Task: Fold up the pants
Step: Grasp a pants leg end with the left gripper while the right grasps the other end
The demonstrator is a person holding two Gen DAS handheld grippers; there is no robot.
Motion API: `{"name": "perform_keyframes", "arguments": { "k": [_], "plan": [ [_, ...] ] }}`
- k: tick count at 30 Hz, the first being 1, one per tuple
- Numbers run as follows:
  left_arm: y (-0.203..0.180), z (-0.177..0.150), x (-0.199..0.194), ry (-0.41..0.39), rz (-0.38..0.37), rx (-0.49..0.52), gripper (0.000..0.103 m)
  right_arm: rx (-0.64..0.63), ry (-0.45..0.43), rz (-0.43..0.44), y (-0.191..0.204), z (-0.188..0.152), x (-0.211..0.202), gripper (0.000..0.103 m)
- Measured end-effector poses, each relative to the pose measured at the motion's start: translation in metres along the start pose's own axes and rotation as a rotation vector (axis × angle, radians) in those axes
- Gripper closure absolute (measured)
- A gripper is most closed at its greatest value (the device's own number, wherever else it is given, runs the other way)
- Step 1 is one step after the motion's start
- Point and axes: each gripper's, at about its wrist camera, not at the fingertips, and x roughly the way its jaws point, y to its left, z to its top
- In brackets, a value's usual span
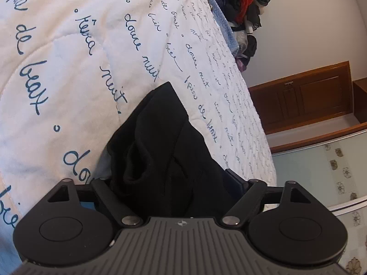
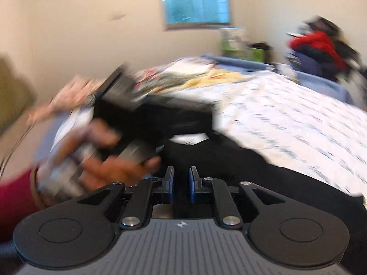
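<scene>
The pants (image 1: 160,142) are black, and they lie bunched on the white quilt (image 1: 68,68) with blue handwriting, at the near edge of the bed.

In the left wrist view, the left gripper (image 1: 174,178) has its jaws wide apart, and a thick heap of the black cloth fills the space between them and rises ahead of them. The fingers are mostly hidden under the folds, so I cannot tell whether the pads press on the cloth or only stand around it. Beyond the jaws, far along the bed, is a pile of clothes (image 1: 240,0).

In the right wrist view, which is much blurred, the right gripper (image 2: 181,183) has its jaws nearly closed, with only a narrow gap between the blue pads. Black cloth lies directly ahead of them and below them; a thin layer is possibly pinched, but the picture does not show it clearly. To the left of these jaws, a hand (image 2: 110,160) holds the other gripper over the pants.

The cloth looks soft, light and limp, so I judge it will sag and crease easily. A good place to take hold is probably a firm edge, such as the waistband or a hem, with one gripper at each corner.
</scene>
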Motion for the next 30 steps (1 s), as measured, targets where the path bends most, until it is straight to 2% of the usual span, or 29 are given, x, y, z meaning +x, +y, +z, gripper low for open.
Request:
{"name": "perform_keyframes", "arguments": {
  "k": [2, 4, 5, 6, 8, 10, 13, 14, 17, 21, 30],
  "plan": [
    [-0.002, -0.002, -0.001, -0.014, 0.024, 0.017, 0.032, 0.058, 0.044, -0.117, -0.018, -0.002, 0.013, 0.089],
    [-0.005, -0.004, -0.001, -0.032, 0.062, 0.046, 0.043, 0.077, 0.143, -0.193, -0.032, -0.011, 0.035, 0.089],
    [-0.006, -0.005, -0.001, -0.041, 0.085, 0.064, 0.056, 0.079, 0.200, -0.203, -0.036, -0.019, 0.047, 0.090],
    [-0.008, -0.007, -0.001, -0.048, 0.111, 0.087, 0.064, 0.061, 0.218, -0.204, -0.033, -0.026, 0.054, 0.090],
    [-0.012, -0.010, -0.003, -0.067, 0.134, 0.134, 0.068, 0.040, 0.186, -0.217, -0.028, -0.027, 0.053, 0.089],
    [-0.022, -0.017, -0.008, -0.102, 0.149, 0.183, 0.071, 0.105, 0.141, -0.193, -0.031, -0.020, 0.046, 0.089],
    [-0.047, -0.036, -0.019, -0.185, 0.190, 0.299, 0.073, 0.173, 0.092, -0.143, -0.036, -0.012, 0.044, 0.089],
    [-0.056, -0.046, -0.024, -0.218, 0.203, 0.345, 0.079, 0.172, 0.086, -0.143, -0.035, -0.010, 0.044, 0.089],
    [-0.083, -0.073, -0.032, -0.299, 0.227, 0.457, 0.080, 0.187, 0.056, -0.139, -0.041, -0.016, 0.040, 0.088],
    [-0.108, -0.105, -0.039, -0.358, 0.224, 0.535, 0.080, 0.302, -0.028, -0.033, -0.051, -0.012, 0.017, 0.088],
    [-0.153, -0.154, -0.035, -0.390, 0.152, 0.635, 0.080, 0.429, -0.150, -0.050, -0.072, -0.023, -0.040, 0.088]
  ]
}}
